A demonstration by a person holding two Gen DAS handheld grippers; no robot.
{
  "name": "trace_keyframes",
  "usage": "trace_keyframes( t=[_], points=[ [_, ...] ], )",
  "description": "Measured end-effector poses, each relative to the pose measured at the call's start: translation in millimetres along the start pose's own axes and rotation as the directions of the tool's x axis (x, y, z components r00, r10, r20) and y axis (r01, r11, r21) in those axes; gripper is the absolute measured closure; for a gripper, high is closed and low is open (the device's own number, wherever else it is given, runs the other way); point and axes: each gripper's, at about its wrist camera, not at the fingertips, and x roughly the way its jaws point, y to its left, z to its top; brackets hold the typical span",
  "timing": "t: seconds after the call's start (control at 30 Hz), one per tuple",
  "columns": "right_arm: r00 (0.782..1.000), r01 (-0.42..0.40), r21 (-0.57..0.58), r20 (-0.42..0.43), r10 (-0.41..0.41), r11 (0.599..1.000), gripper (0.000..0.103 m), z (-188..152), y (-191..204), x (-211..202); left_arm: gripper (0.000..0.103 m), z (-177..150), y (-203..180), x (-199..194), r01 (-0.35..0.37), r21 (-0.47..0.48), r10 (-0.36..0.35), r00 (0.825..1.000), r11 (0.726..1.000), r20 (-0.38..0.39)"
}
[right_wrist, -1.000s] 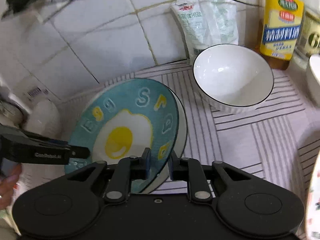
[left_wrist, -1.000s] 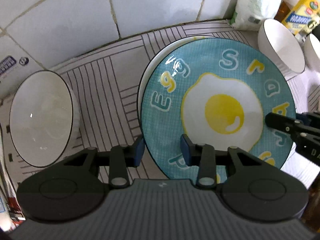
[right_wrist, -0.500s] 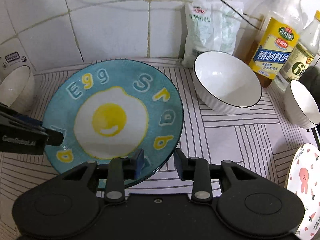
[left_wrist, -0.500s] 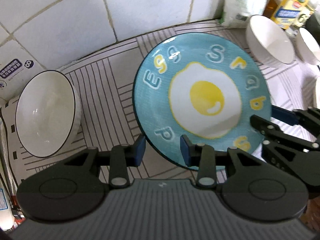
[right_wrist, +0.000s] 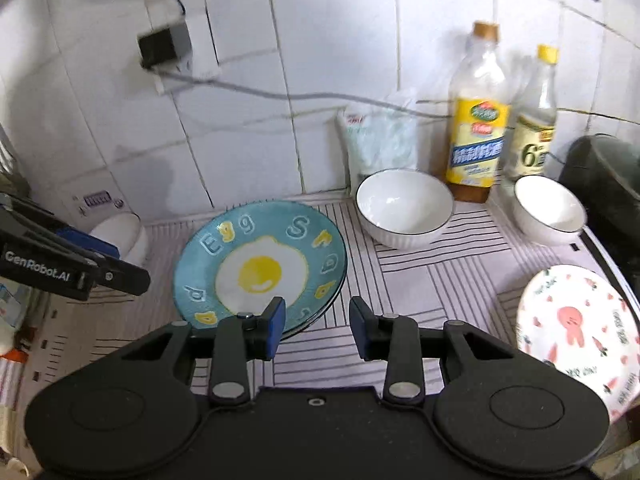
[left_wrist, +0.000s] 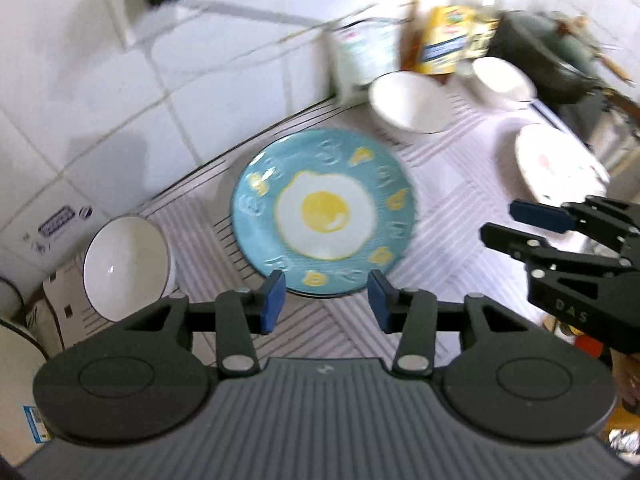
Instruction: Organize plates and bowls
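Observation:
The blue fried-egg plate [left_wrist: 324, 216] [right_wrist: 260, 272] lies flat on the striped mat, on top of another plate whose rim [right_wrist: 326, 310] shows under its near edge. My left gripper [left_wrist: 326, 304] hovers above the plate's near edge, its jaws opening with nothing between them. My right gripper [right_wrist: 318, 328] [left_wrist: 498, 220] stands open just off the plate's right side, holding nothing. In the right wrist view the left gripper [right_wrist: 128, 266] shows at the left. A white bowl [left_wrist: 126, 264] [right_wrist: 120, 232] sits left of the plate. Two more white bowls [right_wrist: 404, 208] [right_wrist: 548, 212] stand at the back right.
A white plate with a pink octopus [right_wrist: 576, 332] [left_wrist: 556, 164] lies at the right. Two bottles [right_wrist: 476, 120] [right_wrist: 532, 120] and a bag [right_wrist: 380, 140] stand against the tiled wall. A dark pot [right_wrist: 600, 172] is at the far right, and a cable hangs from a plug [right_wrist: 160, 46].
Both grippers held the tilted egg plate by its rim, laid it flat on the plate below and let go. Both have pulled back and risen, jaws wider.

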Motion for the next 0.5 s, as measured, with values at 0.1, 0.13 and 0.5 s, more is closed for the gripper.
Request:
trace_keyframes(
  t=[0.1,0.13,0.5],
  points=[
    [1.000,0.013,-0.005,0.023,-0.013,1.000,0.061,-6.4,-2.6,-26.8,0.052,-6.9,-16.5,-23.9,0.005,0.051,-0.007,1.000,0.999,0.029],
    [0.999,0.015,-0.006,0.033,-0.015,1.000,0.060,-8.8,-3.0,-37.3,0.050,-7.8,-22.7,-29.8,0.007,0.064,-0.009,0.999,0.998,0.035],
    [0.992,0.034,0.012,0.125,-0.035,0.999,0.041,-33.9,-34.0,-122.3,0.031,-20.2,-83.1,-73.3,0.050,0.185,-0.063,0.996,0.982,0.069]
  ],
)
